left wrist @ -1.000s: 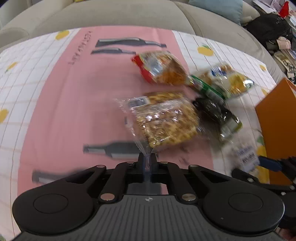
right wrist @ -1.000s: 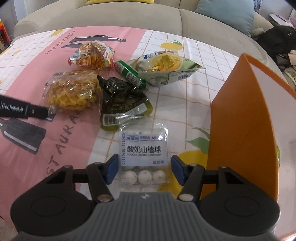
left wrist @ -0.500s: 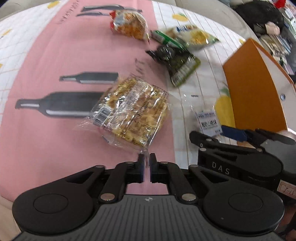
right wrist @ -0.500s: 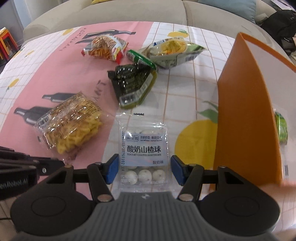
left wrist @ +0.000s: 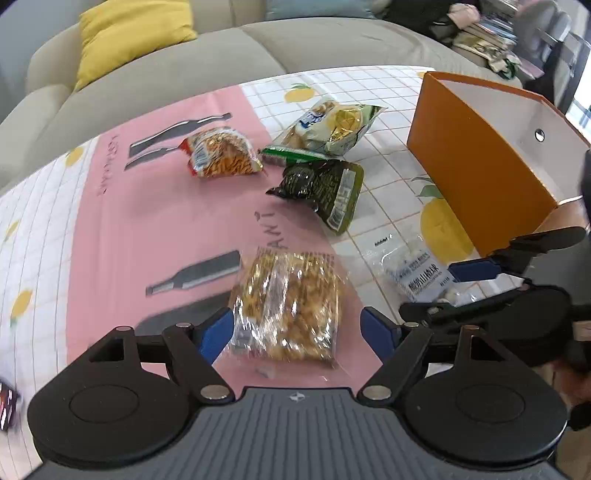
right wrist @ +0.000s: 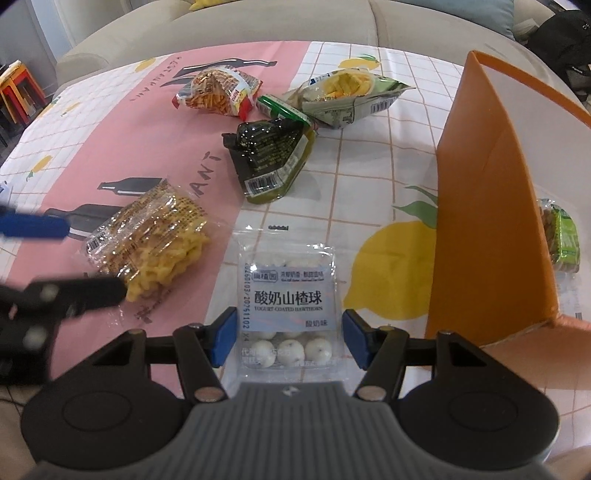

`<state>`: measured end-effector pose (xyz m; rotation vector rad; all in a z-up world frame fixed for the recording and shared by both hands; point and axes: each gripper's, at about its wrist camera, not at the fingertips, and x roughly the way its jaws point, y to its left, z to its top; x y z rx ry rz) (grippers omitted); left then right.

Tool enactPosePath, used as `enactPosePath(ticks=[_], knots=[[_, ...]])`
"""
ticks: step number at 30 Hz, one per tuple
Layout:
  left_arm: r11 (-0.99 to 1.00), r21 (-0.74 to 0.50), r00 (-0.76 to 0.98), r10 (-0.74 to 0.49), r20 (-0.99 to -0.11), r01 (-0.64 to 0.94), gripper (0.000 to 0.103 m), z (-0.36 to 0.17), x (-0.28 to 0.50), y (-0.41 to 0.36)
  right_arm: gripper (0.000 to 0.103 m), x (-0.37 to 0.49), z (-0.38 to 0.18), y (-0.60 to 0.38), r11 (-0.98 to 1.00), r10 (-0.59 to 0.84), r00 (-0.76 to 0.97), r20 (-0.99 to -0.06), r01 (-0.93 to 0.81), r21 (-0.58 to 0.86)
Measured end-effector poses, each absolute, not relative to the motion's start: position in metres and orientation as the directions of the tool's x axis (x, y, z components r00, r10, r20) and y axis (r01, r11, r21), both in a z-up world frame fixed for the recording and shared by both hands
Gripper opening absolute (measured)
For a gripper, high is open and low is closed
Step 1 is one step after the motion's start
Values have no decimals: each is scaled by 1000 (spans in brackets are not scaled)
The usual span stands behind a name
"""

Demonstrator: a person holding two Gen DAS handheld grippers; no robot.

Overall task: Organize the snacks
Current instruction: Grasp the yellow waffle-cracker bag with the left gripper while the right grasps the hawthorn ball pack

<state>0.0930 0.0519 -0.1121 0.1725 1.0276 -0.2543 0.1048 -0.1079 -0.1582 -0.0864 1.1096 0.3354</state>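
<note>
My left gripper (left wrist: 297, 332) is open, its blue pads on either side of a clear bag of yellow fried twists (left wrist: 288, 306) that lies on the pink cloth; the bag also shows in the right wrist view (right wrist: 151, 240). My right gripper (right wrist: 288, 341) is open around a clear pack of white yogurt hawthorn balls (right wrist: 288, 295), which also shows in the left wrist view (left wrist: 417, 273). An orange box (right wrist: 480, 206) stands open to the right, with a green snack pack (right wrist: 561, 236) inside.
Farther back lie a dark green pouch (right wrist: 273, 155), a red bag of orange sticks (right wrist: 218, 92), a green tube (right wrist: 280, 107) and a pale green chip bag (right wrist: 347, 96). A grey sofa (left wrist: 221, 62) with a yellow cushion (left wrist: 125, 33) borders the table's far edge.
My left gripper pulled the bag of yellow twists toward the near edge, then opened and let it go. The right gripper stayed open around the hawthorn pack.
</note>
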Motion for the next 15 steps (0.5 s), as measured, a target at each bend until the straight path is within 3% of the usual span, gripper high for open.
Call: enactPosePath(ticks=[10, 12, 15], knots=[[937, -43, 439, -203, -875, 348, 92, -142, 115, 66, 65, 105, -161, -104, 940, 231, 396, -889, -328, 98], [935, -49, 436, -210, -875, 352, 99, -145, 118, 70, 66, 106, -164, -103, 939, 228, 388, -893, -330, 96], [935, -89, 427, -240, -872, 344, 100, -150, 123, 76, 66, 106, -165, -101, 936, 224, 394, -891, -341, 85]])
